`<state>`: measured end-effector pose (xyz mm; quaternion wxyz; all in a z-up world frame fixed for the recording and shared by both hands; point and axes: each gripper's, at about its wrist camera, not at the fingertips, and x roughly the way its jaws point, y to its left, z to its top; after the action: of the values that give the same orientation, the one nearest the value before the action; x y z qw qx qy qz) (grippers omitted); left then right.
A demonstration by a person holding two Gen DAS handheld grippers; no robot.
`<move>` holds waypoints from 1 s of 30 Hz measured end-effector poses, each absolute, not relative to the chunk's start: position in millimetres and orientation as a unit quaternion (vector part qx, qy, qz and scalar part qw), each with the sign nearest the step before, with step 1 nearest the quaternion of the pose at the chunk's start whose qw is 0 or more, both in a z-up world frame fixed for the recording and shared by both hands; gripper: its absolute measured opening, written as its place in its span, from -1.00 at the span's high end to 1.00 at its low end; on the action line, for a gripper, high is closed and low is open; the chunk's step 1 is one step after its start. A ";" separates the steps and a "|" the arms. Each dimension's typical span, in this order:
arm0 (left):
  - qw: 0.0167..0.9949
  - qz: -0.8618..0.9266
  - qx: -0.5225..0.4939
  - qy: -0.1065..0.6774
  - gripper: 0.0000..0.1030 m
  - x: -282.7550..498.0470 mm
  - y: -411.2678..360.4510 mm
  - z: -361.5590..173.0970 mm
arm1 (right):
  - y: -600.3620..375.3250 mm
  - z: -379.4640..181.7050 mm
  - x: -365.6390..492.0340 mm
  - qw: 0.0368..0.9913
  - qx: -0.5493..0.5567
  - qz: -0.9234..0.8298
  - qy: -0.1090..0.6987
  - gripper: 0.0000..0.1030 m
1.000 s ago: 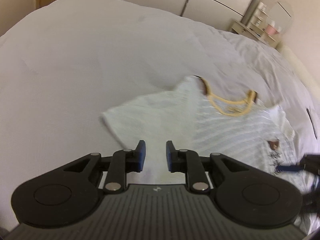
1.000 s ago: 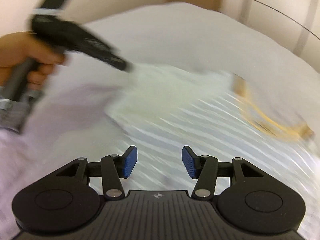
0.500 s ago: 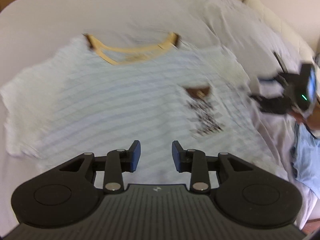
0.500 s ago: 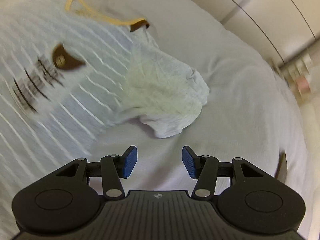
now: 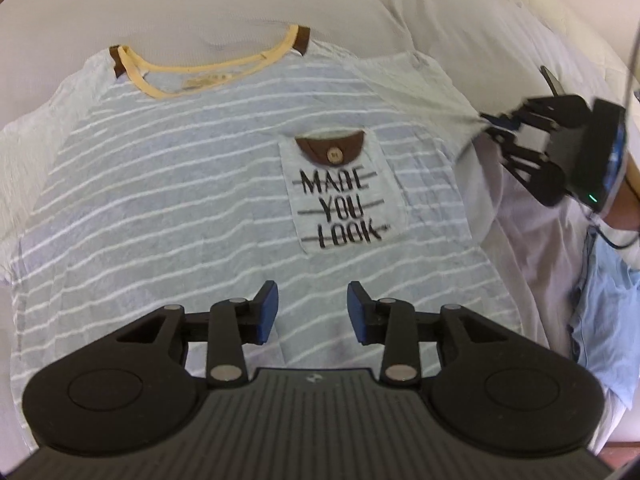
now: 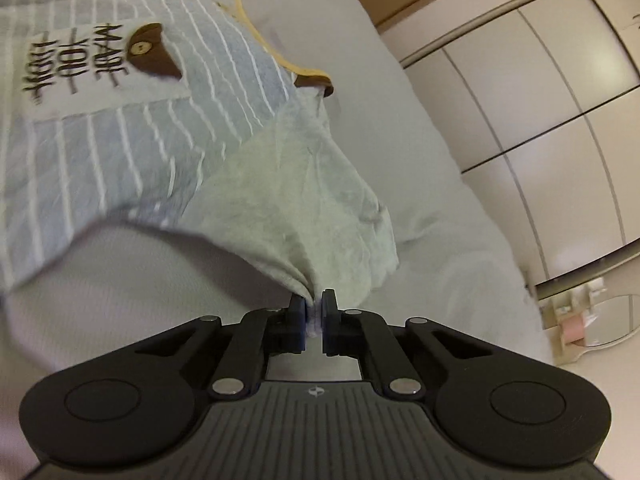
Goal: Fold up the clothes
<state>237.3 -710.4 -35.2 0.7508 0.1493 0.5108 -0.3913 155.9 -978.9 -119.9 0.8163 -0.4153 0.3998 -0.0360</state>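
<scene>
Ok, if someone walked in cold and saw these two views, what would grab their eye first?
Probably the striped T-shirt spread face up on the white bed, with its chest pocket printed MADE YOU LOOK. Next, the right gripper at the shirt's edge, pinching one sleeve and pulling it taut. The left gripper hovers open over the lower shirt.

Striped T-shirt (image 5: 180,184) face-up, flat on bed (one sleeve lifted).
</scene>
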 end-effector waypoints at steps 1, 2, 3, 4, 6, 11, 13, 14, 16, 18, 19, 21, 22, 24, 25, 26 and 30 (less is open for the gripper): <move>0.752 -0.390 0.148 0.509 0.37 239.4 -711.5 -34.1 | -979.6 -116.8 152.1 0.815 -0.418 -0.027 0.401 0.97; 0.753 -0.390 0.148 0.508 0.36 241.2 -712.4 -33.1 | -979.8 -113.5 148.6 0.814 -0.419 -0.019 0.402 0.97; 0.754 -0.391 0.148 0.507 0.35 242.3 -713.0 -32.5 | -980.0 -110.2 145.0 0.812 -0.421 -0.011 0.403 0.97; 0.753 -0.392 0.149 0.507 0.35 243.0 -713.3 -32.1 | -979.0 -111.4 143.7 0.807 -0.424 -0.003 0.411 0.97; 0.751 -0.394 0.154 0.507 0.34 243.3 -713.1 -31.0 | -976.2 -117.1 142.4 0.793 -0.430 0.010 0.432 0.97; 0.753 -0.392 0.158 0.504 0.30 244.5 -705.8 -23.1 | -974.7 -122.0 145.2 0.780 -0.383 0.029 0.493 0.89; 0.758 -0.384 0.155 0.504 0.28 247.1 -700.4 -21.4 | -972.7 -112.1 144.4 0.785 -0.359 0.026 0.504 0.95; 0.760 -0.380 0.153 0.505 0.27 248.3 -697.7 -21.3 | -973.6 -103.0 144.9 0.795 -0.345 0.020 0.499 0.95; 0.763 -0.371 0.149 0.508 0.27 250.5 -692.8 -22.1 | -981.5 -80.1 149.5 0.823 -0.309 -0.003 0.476 0.91; 0.765 -0.364 0.150 0.509 0.27 250.3 -690.2 -23.5 | -995.2 -62.9 162.7 0.846 -0.276 -0.022 0.455 0.73; 0.766 -0.360 0.149 0.511 0.26 249.9 -689.2 -24.3 | -1004.7 -56.0 172.9 0.857 -0.258 -0.030 0.445 0.53; 0.768 -0.352 0.147 0.514 0.25 248.1 -687.6 -25.4 | -1025.7 -51.7 201.7 0.871 -0.226 -0.035 0.434 0.29; 0.770 -0.348 0.145 0.515 0.24 246.8 -687.1 -26.0 | -1038.2 -51.7 217.9 0.878 -0.203 -0.035 0.432 0.29; 0.771 -0.339 0.142 0.520 0.21 243.6 -686.5 -27.6 | -1058.9 -56.9 248.8 0.881 -0.166 -0.035 0.442 0.28; 0.770 -0.336 0.140 0.524 0.21 242.2 -686.9 -29.1 | -1069.7 -61.6 264.1 0.879 -0.144 -0.033 0.453 0.27; 0.769 -0.334 0.138 0.528 0.21 241.1 -687.6 -31.3 | -1079.5 -65.5 274.1 0.877 -0.120 -0.033 0.464 0.23; 0.760 -0.334 0.136 0.541 0.20 237.4 -696.3 -40.8 | -1113.5 -77.8 295.8 0.867 -0.020 -0.024 0.497 0.20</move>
<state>237.4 -696.3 -40.8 0.7598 0.1360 0.5411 -0.3338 295.8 -1113.5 -77.8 0.8669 -0.0201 0.4975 -0.0237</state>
